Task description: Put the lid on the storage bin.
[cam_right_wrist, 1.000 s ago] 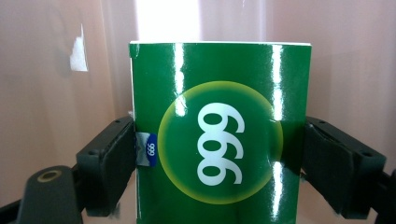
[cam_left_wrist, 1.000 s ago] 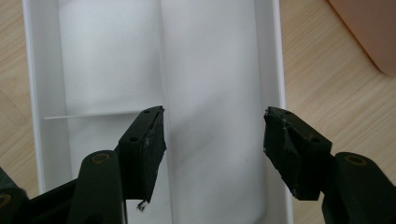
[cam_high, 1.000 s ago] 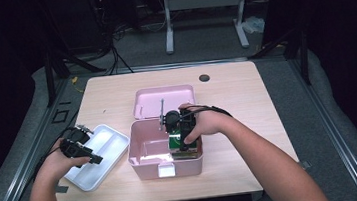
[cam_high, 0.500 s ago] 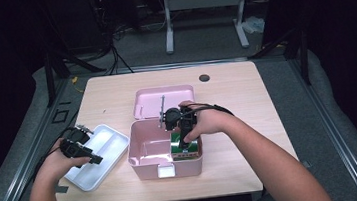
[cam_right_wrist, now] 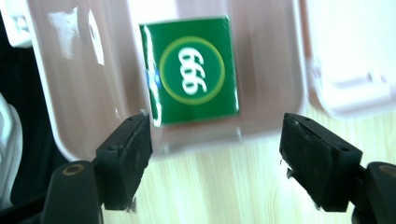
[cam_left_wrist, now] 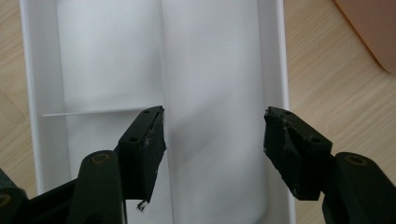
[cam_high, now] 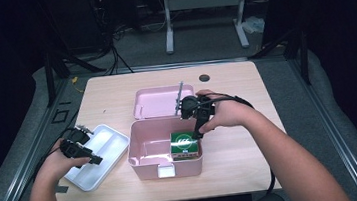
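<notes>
Right gripper [cam_high: 198,132], right gripper view. Poised above the near right corner of the open pink box [cam_high: 136,145], tips aimed steeply down into it. Jaws set wide and just then closing a little, with nothing between the pads and nothing gripped.

Green packet [cam_right_wrist: 191,70]. Lay flat on the box floor, straight ahead of the tips and below them, centred a touch toward the left jaw. Apart from both pads. Printed face turned up, near square, so no strong long axis to be read. Its edges ran almost square to the line between the jaws, with only a slight skew. Tucked close against the pink wall [cam_right_wrist: 84,93] on the side nearest the gripper.

High view. Right hand by far the nearer to the green packet [cam_high: 183,141], wrist bent down over the box rim, forearm crossing the table [cam_high: 235,84] from the near right.

Left gripper [cam_left_wrist: 215,135]. Hung over the white tray [cam_left_wrist: 210,56], well to the far side of the box from the packet. Jaws parted wide and empty, bare tray floor under them. Judged the idle hand.

Judgement. Any re-grasp of the packet likely to need a short drop straight down, with the wall beside it crowding one pad.
</notes>
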Motion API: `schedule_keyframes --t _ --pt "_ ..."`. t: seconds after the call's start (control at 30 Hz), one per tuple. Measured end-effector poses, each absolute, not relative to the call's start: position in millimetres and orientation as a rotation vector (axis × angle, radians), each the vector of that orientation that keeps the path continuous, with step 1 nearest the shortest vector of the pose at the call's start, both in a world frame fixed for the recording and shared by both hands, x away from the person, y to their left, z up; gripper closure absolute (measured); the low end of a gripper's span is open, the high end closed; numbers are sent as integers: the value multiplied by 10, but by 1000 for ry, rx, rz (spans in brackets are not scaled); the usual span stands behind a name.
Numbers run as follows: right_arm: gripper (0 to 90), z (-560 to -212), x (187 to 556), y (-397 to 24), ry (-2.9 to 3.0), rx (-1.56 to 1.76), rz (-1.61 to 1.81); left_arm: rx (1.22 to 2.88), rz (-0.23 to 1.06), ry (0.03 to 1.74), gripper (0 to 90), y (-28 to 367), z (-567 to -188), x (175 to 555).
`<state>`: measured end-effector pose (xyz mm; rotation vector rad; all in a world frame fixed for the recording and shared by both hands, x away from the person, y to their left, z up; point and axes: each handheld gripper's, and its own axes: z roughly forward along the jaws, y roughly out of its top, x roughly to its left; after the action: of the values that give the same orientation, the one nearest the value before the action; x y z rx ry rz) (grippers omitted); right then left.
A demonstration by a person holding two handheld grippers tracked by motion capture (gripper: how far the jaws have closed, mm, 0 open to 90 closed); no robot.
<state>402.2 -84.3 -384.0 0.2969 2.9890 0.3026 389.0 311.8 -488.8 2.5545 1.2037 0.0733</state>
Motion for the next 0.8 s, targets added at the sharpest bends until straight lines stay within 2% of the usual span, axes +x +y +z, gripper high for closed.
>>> schedule_keyframes --t 0.37,0.8 --pt "255 -3974 4064 -1422 2928 598 365 2556 62 1212 385 3123 -4918 3900" --pt "263 -4273 4017 -1789 2680 1039 523 2553 61 1218 384 3148 -4924 3895"
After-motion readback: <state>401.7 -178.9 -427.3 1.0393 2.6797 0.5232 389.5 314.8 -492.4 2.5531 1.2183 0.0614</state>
